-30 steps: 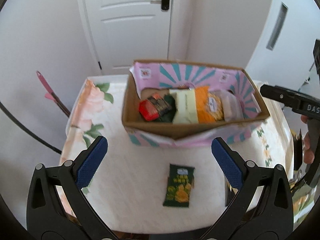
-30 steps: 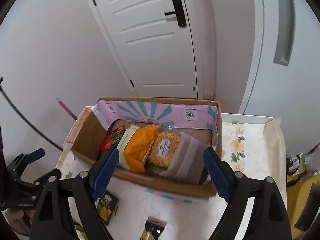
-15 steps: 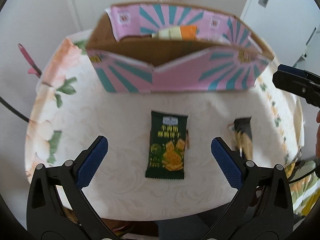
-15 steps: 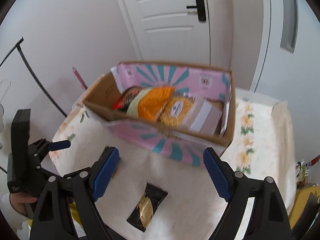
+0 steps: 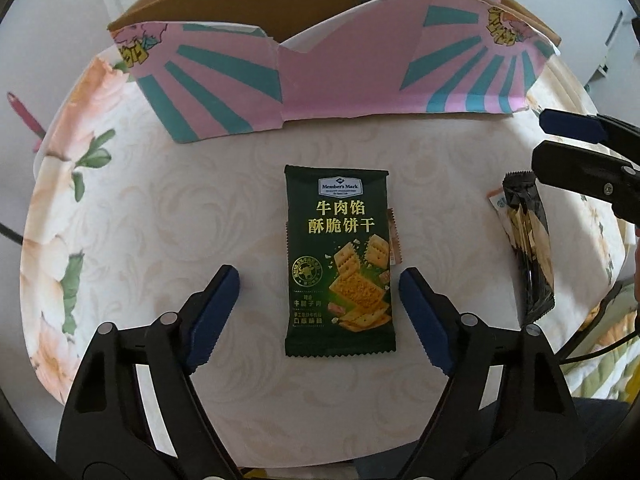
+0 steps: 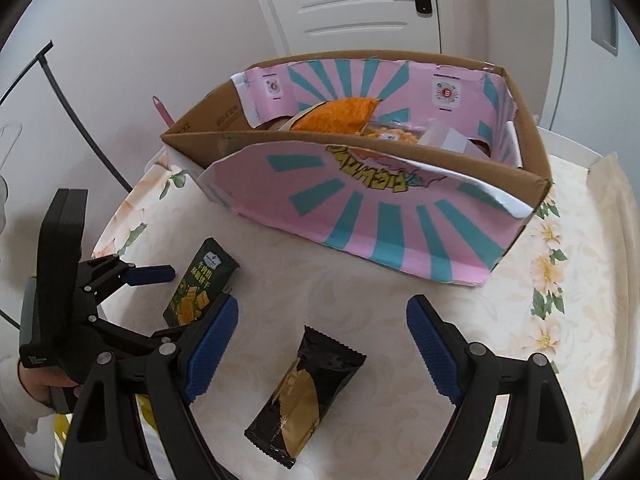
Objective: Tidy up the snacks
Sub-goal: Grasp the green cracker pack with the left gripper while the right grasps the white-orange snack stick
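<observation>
A dark green cracker packet [image 5: 340, 264] lies flat on the white table; it also shows in the right wrist view [image 6: 202, 284]. My left gripper [image 5: 320, 304] is open, low over the table, with a finger on each side of the packet's lower half. A black and gold snack packet [image 6: 306, 396] lies to the right; it also shows in the left wrist view [image 5: 528, 248]. My right gripper [image 6: 322, 344] is open just above its near end. The pink and teal cardboard box [image 6: 384, 216] behind holds an orange bag [image 6: 340, 114] and other snacks.
The table carries a floral cloth [image 5: 80, 184] and ends close in front and at both sides. The box [image 5: 328, 76] stands across the table's far half. A white door [image 6: 360, 4] and walls are behind. A pink-handled tool [image 6: 162, 110] leans left of the box.
Both grippers have dropped and moved closer to the table. The left now straddles the green packet; the right now hangs over the black and gold packet. The box's contents are hidden from the left view.
</observation>
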